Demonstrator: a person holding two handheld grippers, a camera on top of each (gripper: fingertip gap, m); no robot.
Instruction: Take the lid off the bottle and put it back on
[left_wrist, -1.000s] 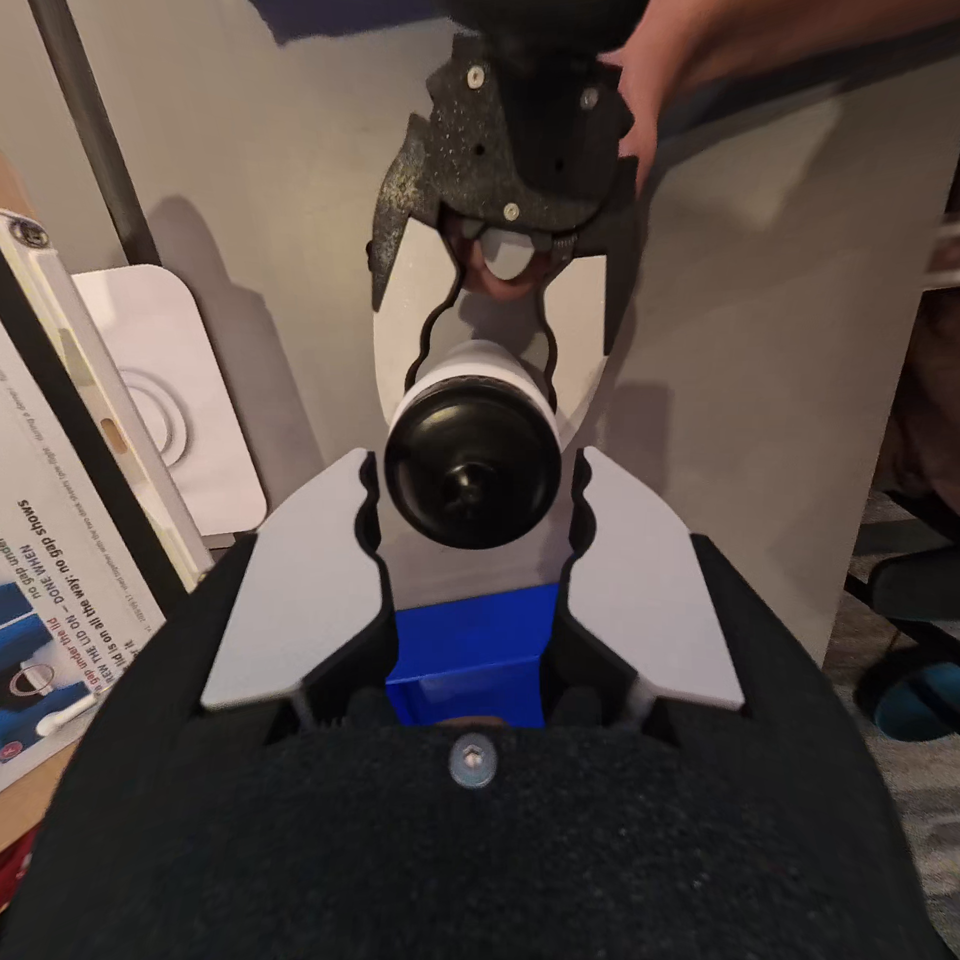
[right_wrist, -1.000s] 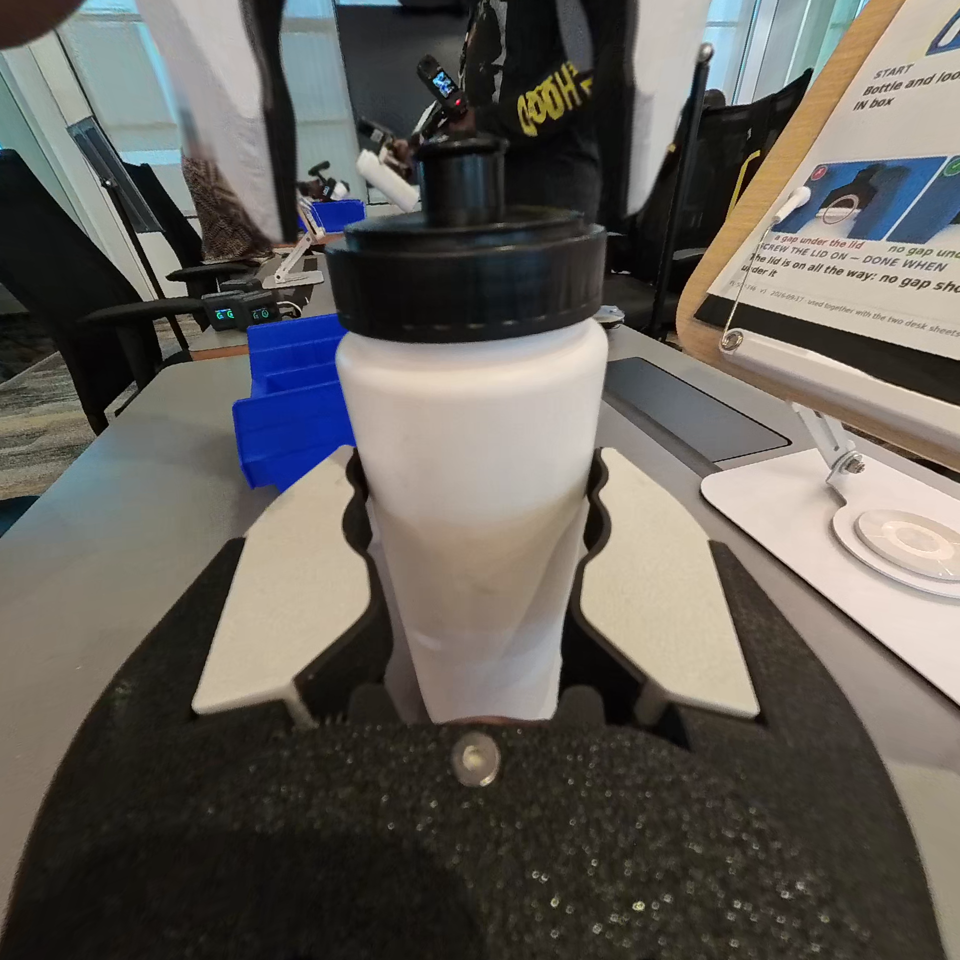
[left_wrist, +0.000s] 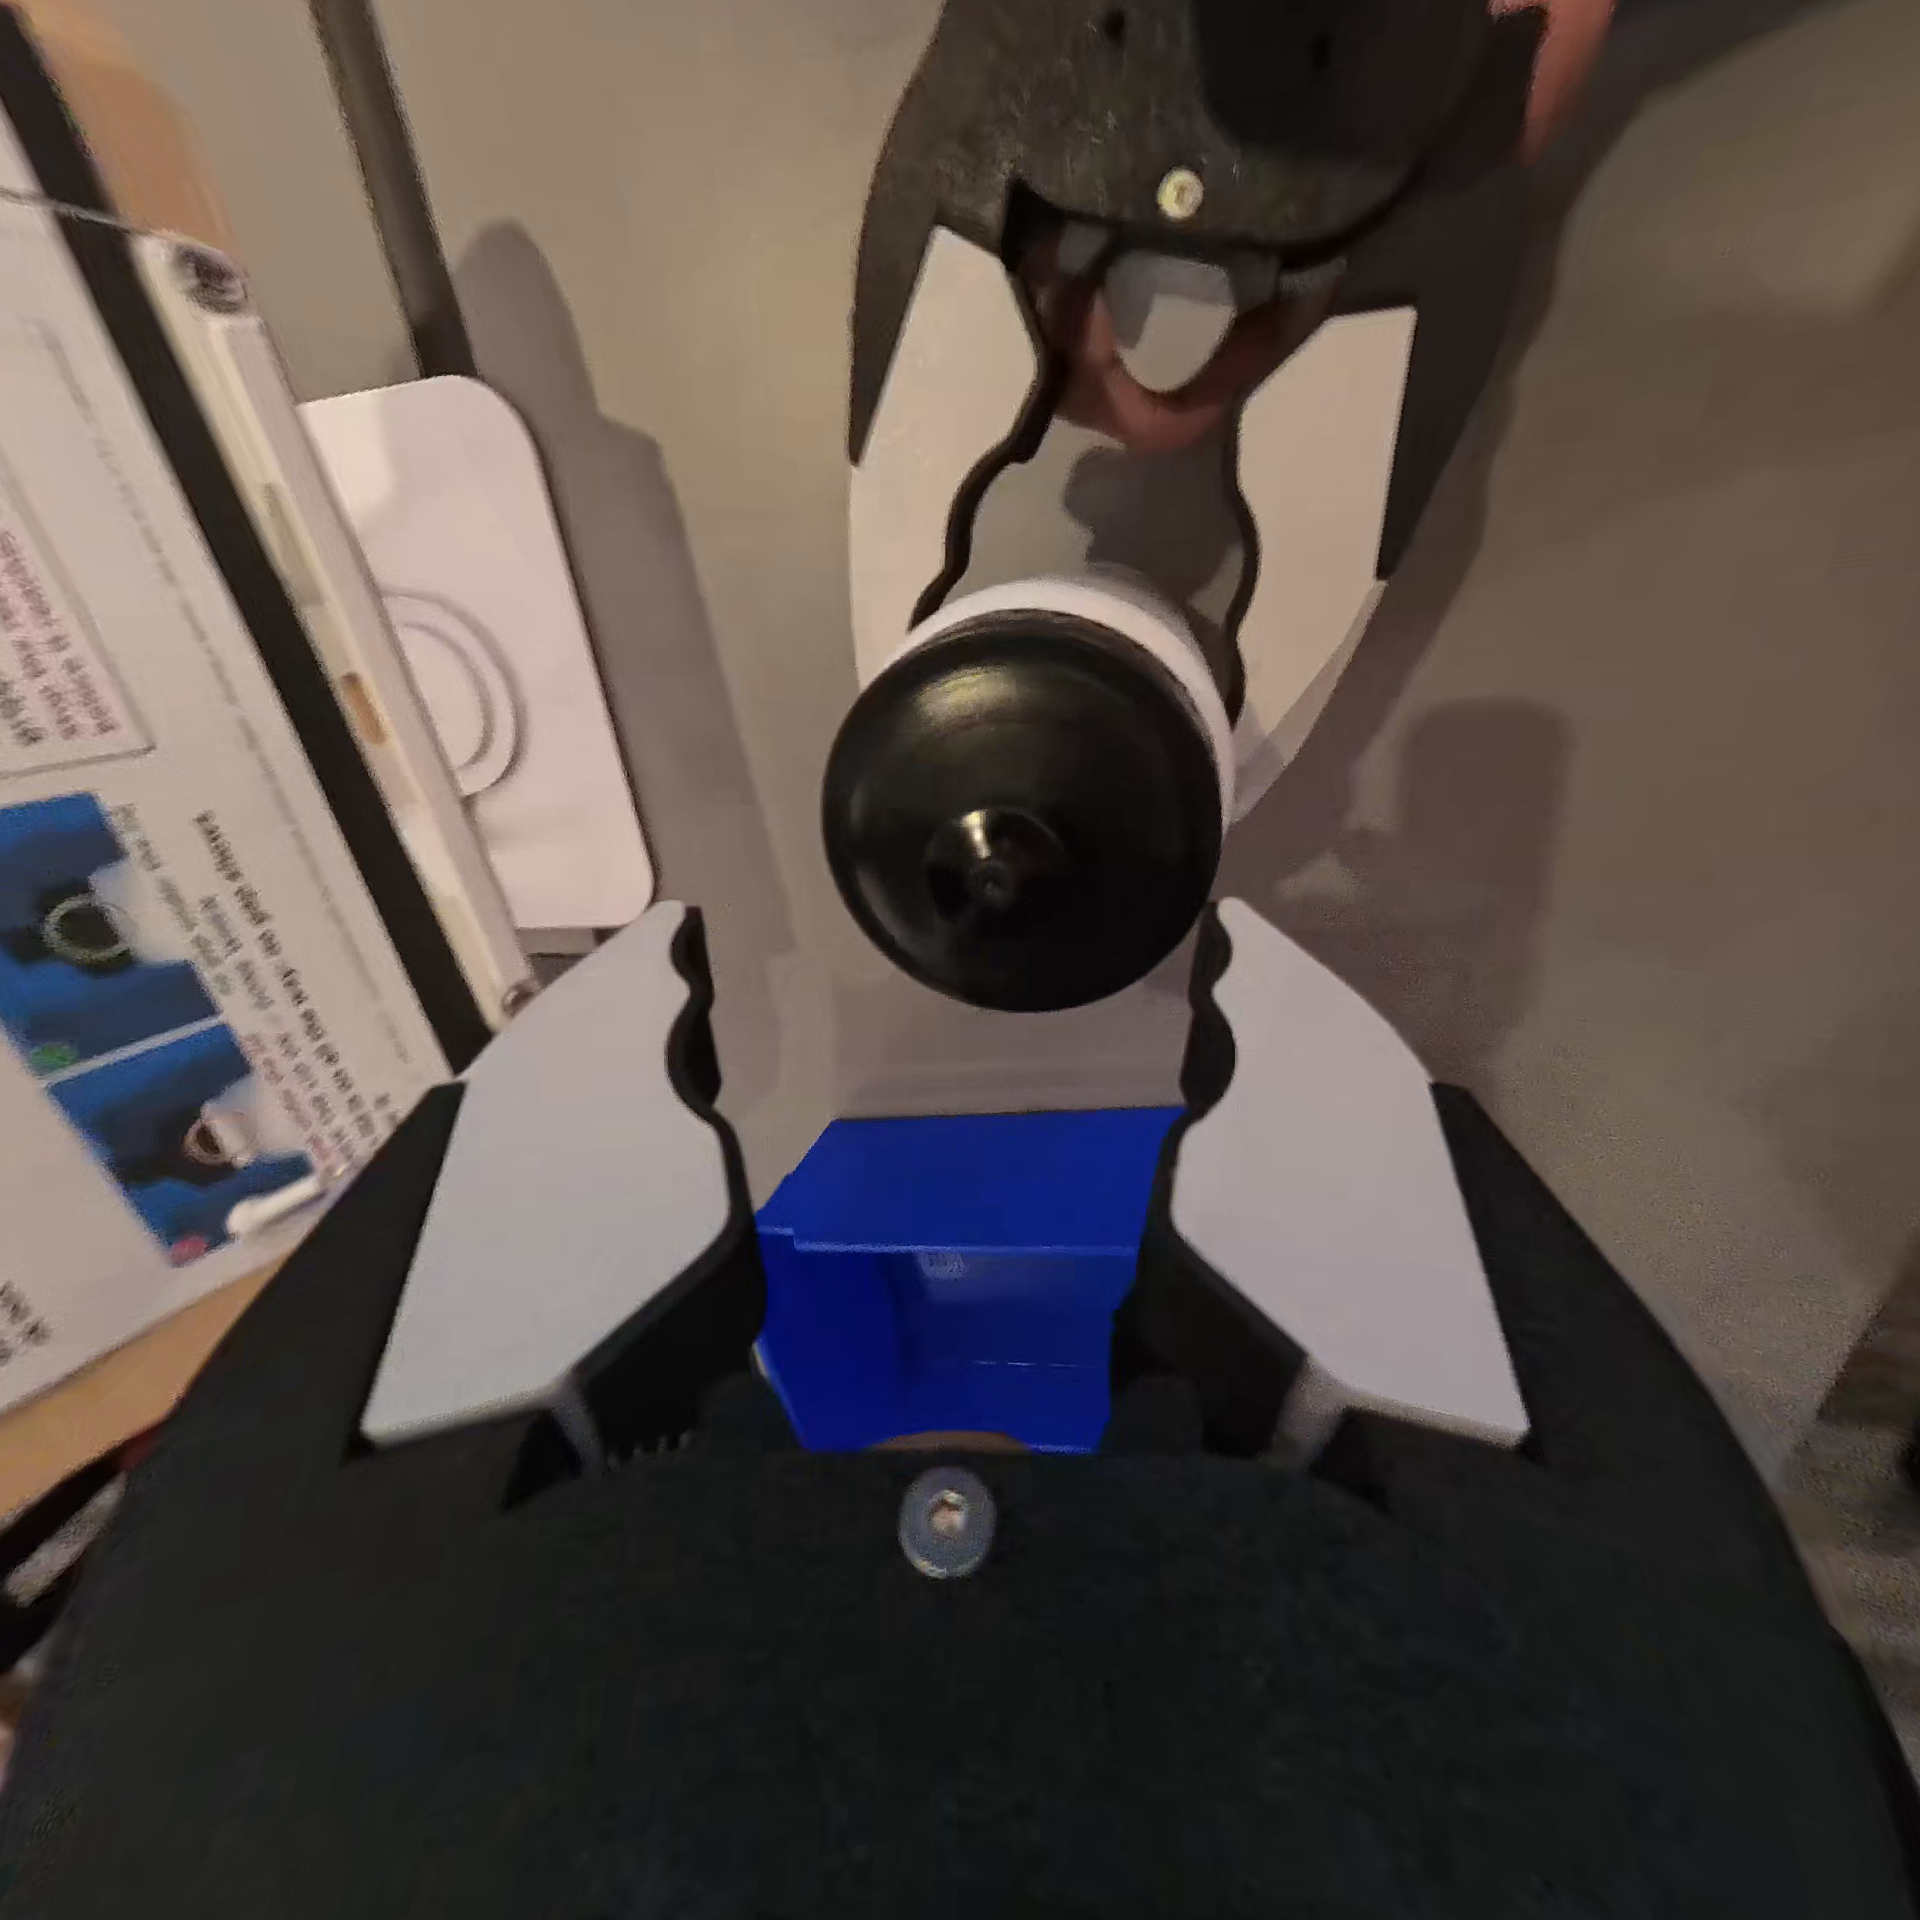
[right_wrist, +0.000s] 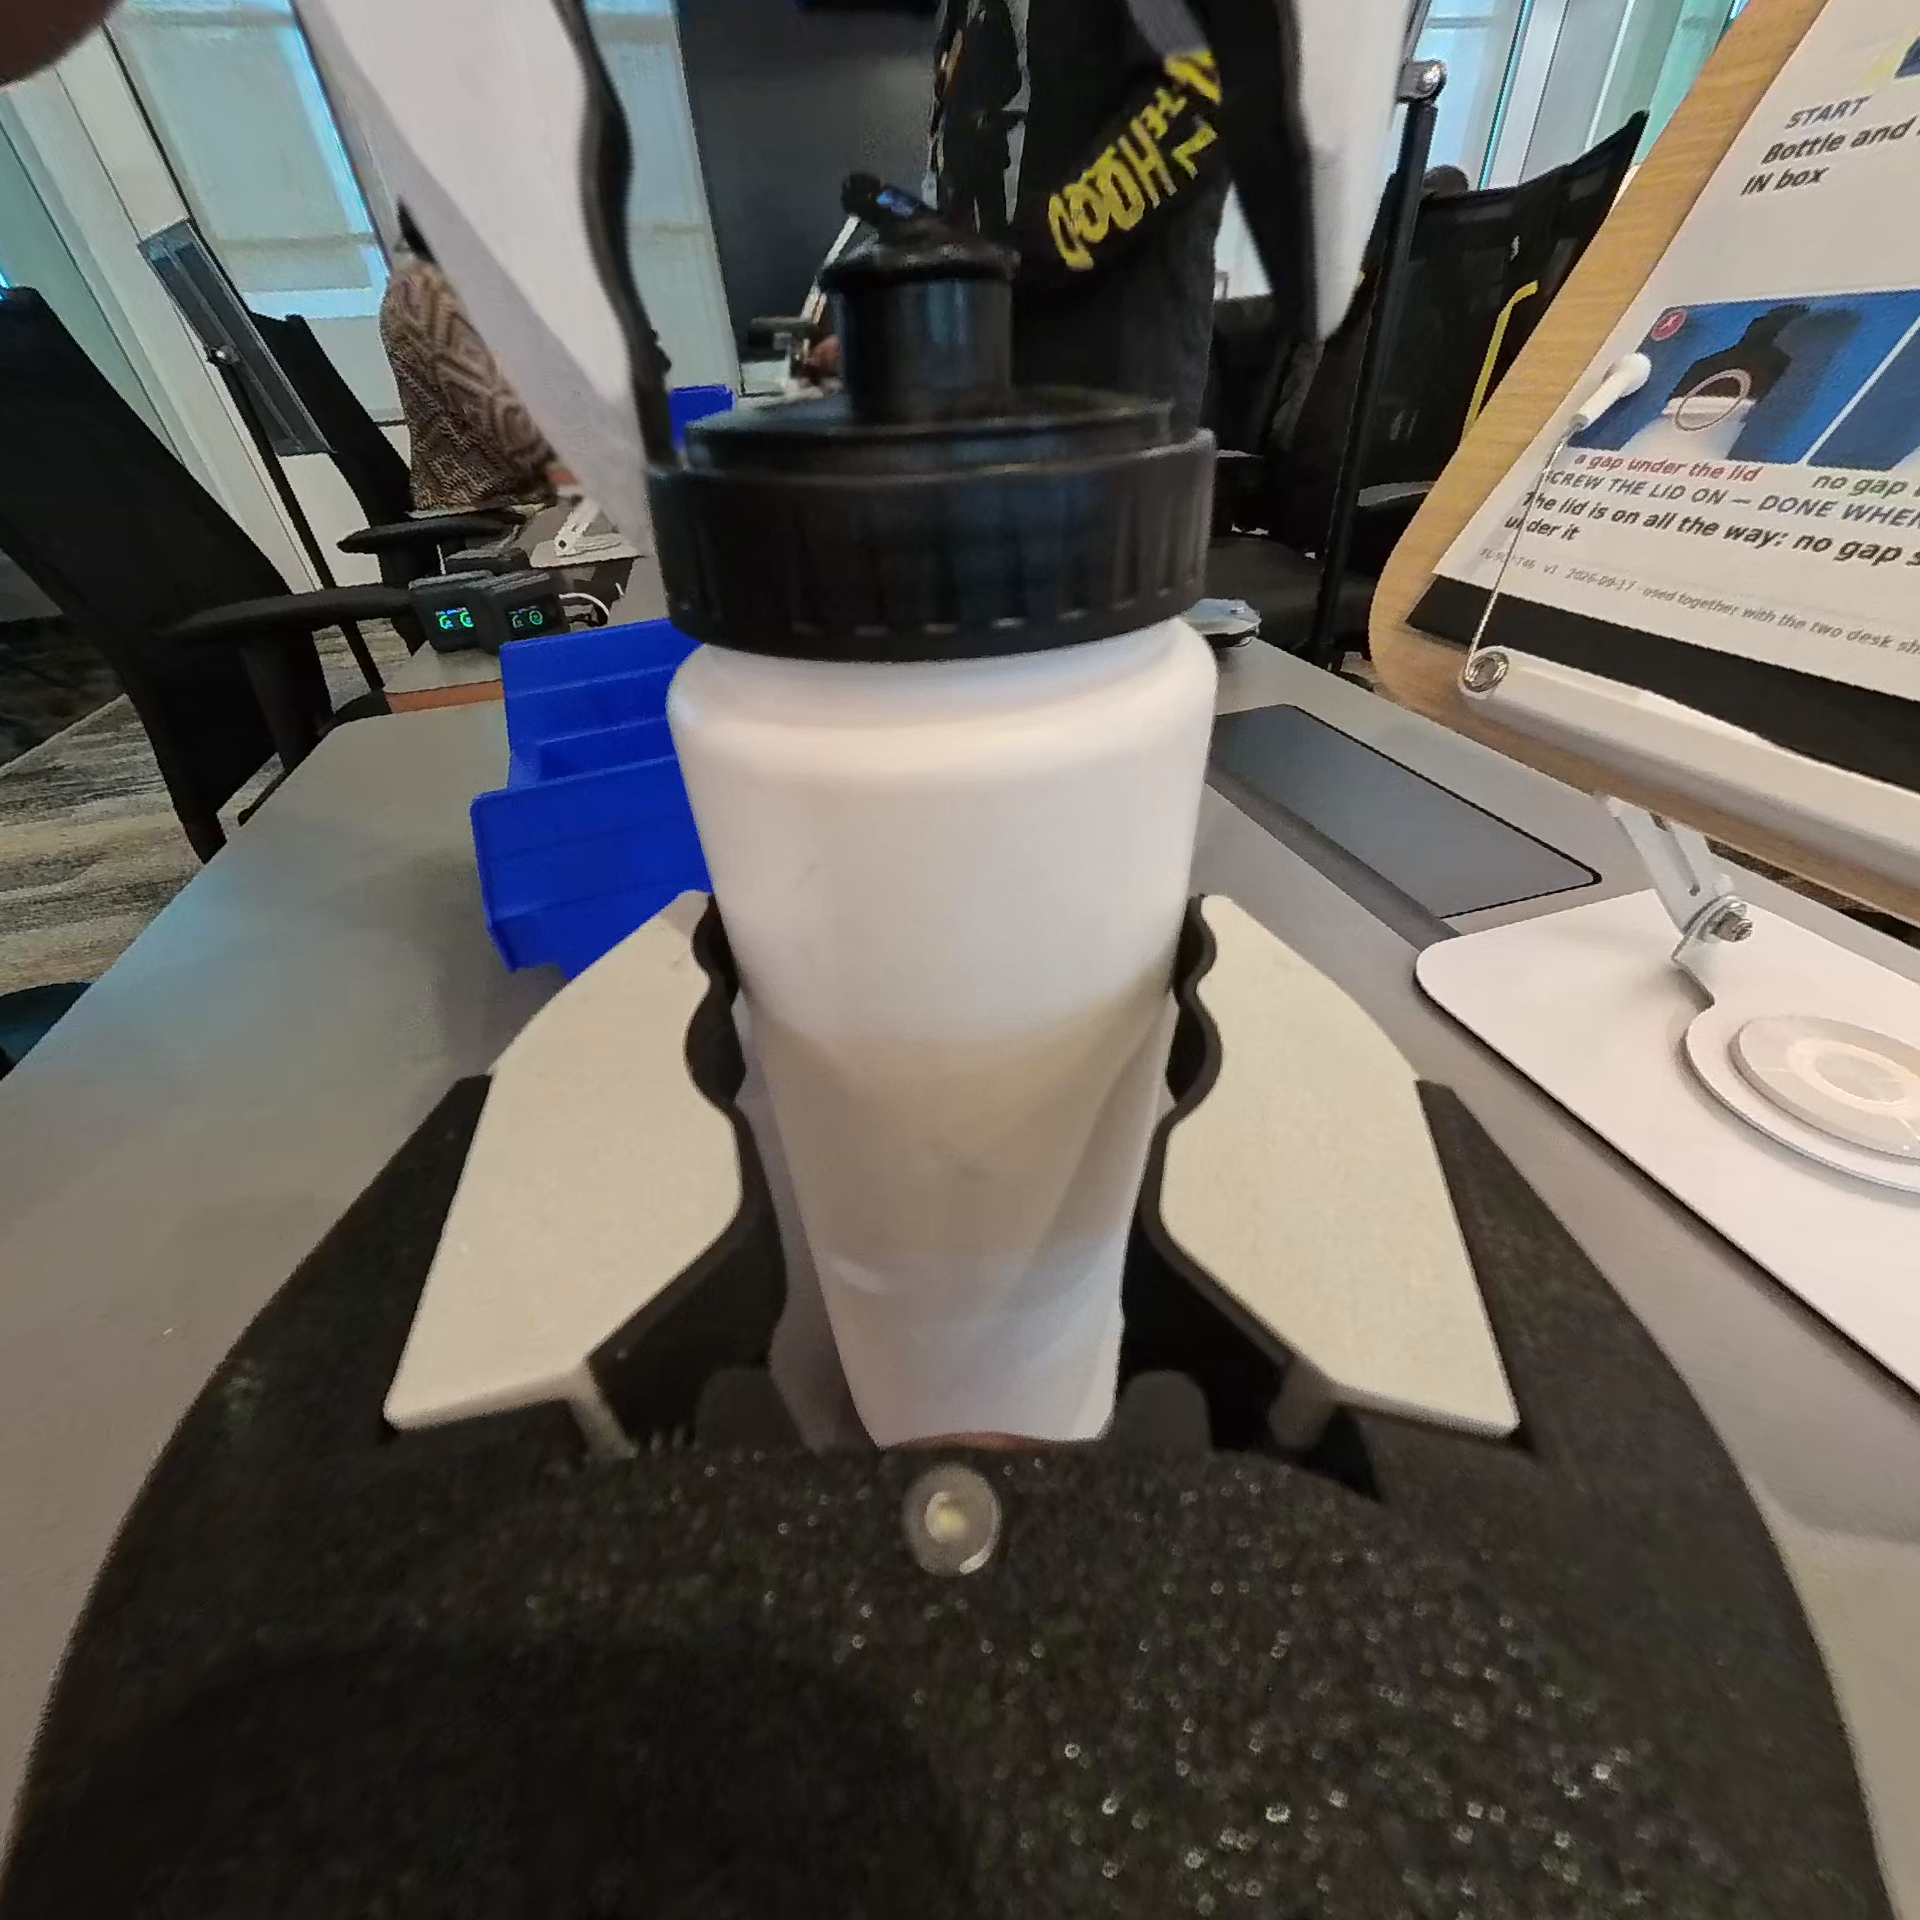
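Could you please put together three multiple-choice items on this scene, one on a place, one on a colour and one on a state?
1. Where is the blue plastic bin relative to the white plastic bottle in the right wrist view?
A. Behind it, to the left
B. In front of it, to the right
C. On top of it

2. What colour is the ribbed screw lid on the bottle?
A. Red
B. Black
C. White

3. How do the jaws of the left gripper stand?
A. Shut on the lid
B. Shut on the bin
C. Open, with the lid beyond the fingertips and untouched

Answers: 1 A, the bin shows past the bottle's left side on the grey table. 2 B, the lid is black above the white body. 3 C, clear space shows between both fingertips and the lid.
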